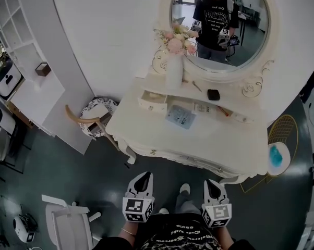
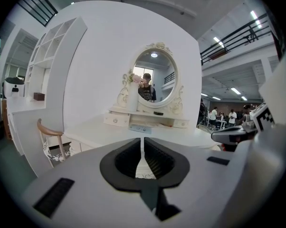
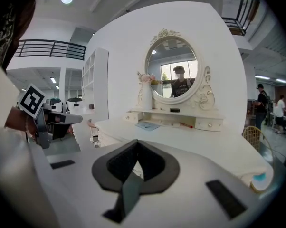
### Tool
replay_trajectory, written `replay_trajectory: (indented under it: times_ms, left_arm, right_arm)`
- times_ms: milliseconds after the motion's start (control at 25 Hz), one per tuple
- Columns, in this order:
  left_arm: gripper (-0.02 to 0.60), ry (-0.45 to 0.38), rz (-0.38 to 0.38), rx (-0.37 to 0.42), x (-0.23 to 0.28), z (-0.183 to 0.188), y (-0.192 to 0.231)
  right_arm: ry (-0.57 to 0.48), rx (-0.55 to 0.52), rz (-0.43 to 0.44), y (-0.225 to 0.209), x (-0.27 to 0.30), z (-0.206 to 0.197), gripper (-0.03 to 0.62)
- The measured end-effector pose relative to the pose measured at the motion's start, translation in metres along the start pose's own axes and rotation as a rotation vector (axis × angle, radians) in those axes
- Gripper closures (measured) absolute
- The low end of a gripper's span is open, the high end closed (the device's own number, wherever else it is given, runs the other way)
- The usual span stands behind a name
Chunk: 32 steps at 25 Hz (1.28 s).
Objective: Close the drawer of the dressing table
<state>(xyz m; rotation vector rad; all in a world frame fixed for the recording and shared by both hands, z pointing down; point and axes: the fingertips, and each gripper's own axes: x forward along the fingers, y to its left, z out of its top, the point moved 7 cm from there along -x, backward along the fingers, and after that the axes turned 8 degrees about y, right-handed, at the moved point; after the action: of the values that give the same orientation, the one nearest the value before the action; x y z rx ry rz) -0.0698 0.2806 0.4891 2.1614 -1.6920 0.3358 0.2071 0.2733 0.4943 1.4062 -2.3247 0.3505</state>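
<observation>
The white dressing table [image 1: 162, 134] stands ahead of me under an oval mirror [image 1: 219, 25]. On its raised shelf, the small left drawer [image 1: 153, 101] is pulled out; it also shows as the drawer [image 2: 117, 120] in the left gripper view and the drawer [image 3: 131, 116] in the right gripper view. My left gripper [image 1: 141, 184] and right gripper [image 1: 213, 187] hang side by side short of the table's front edge, well away from the drawer. The left gripper [image 2: 142, 141] has its jaws together with nothing between them. The right gripper [image 3: 136, 144] is shut and empty too.
A white vase of pink flowers [image 1: 174, 61] stands beside the drawer. A blue booklet [image 1: 181, 116] and a small black object [image 1: 213, 94] lie on the table. A wooden-backed chair [image 1: 94, 116] sits at the left, a gold wire side table [image 1: 280, 150] at the right, a white chair [image 1: 68, 223] near left.
</observation>
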Motion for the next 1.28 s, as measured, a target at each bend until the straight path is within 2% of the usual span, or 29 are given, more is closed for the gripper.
replay_trajectory:
  times_ms: [480,1280]
  left_arm:
    - [0.548,-0.009,0.104,-0.062,0.046,0.023,0.011]
    - [0.548,0.002,0.199,-0.099,0.141,0.066,-0.013]
  right_arm:
    - [0.003,-0.037,0.101,-0.047,0.07,0.035,0.583]
    - [0.007,-0.058,0.226,-0.13,0.155,0.081,0.583]
